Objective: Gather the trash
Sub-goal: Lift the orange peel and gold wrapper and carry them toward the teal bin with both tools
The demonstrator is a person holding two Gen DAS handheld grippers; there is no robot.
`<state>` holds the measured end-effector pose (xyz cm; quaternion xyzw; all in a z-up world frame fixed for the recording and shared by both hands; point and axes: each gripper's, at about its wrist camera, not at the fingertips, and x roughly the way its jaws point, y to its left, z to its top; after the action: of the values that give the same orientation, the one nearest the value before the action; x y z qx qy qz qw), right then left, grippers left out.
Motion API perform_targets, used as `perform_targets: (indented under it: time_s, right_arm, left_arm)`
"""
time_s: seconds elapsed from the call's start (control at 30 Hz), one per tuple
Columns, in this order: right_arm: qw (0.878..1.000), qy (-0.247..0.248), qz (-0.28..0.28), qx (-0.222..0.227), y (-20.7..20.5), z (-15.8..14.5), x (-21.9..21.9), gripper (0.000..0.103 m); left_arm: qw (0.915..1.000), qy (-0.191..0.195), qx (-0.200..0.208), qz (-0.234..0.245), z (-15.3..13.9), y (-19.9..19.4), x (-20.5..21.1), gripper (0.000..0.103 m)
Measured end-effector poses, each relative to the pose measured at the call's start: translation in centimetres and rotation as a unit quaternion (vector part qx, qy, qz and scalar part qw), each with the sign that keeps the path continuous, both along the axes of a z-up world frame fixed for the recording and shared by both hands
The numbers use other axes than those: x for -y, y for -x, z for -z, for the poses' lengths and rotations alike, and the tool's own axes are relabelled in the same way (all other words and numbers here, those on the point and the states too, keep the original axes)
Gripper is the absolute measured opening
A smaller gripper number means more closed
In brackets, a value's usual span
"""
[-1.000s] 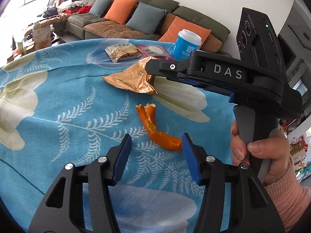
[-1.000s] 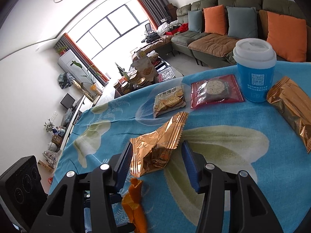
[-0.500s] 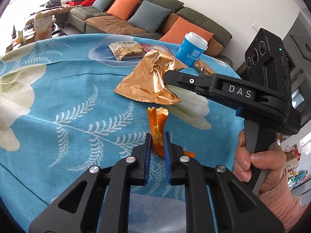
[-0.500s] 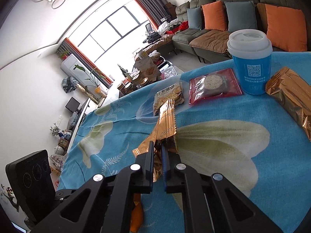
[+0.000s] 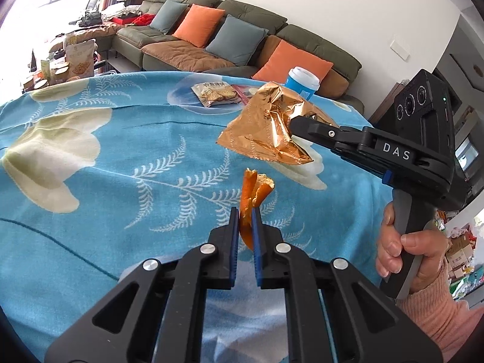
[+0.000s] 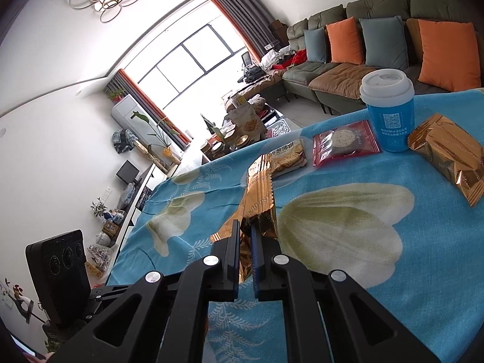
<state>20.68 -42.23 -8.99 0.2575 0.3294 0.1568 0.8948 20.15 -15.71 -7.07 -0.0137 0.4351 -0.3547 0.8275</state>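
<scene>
My left gripper [image 5: 244, 213] is shut on an orange peel [image 5: 252, 190] and holds it lifted above the blue floral tablecloth [image 5: 106, 187]. My right gripper [image 6: 245, 227] is shut on an empty gold foil wrapper [image 6: 257, 190] and holds it above the cloth. In the left wrist view the right gripper [image 5: 292, 124] shows at right, with the crumpled gold wrapper [image 5: 267, 127] hanging from it.
At the far side of the table stand a blue cup with a white lid [image 6: 388, 115], a red cookie packet [image 6: 345, 142], a cracker packet [image 6: 287, 157] and a sealed gold packet [image 6: 450, 154]. A sofa with cushions [image 5: 230, 39] is behind.
Both grippers closed from open, the left on the orange peel and the right on the gold wrapper, and both items have since been lifted off the cloth.
</scene>
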Motion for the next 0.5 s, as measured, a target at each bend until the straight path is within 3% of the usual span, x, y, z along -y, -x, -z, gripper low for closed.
perform_targets:
  time_s: [0.5]
  right_arm:
    - [0.998,-0.014,-0.06,0.027,2.3,-1.0,-5.3,0.006]
  left_arm:
    - [0.9971,0.014,0.036,-0.065,-2.5,4.3,-9.4,0.009]
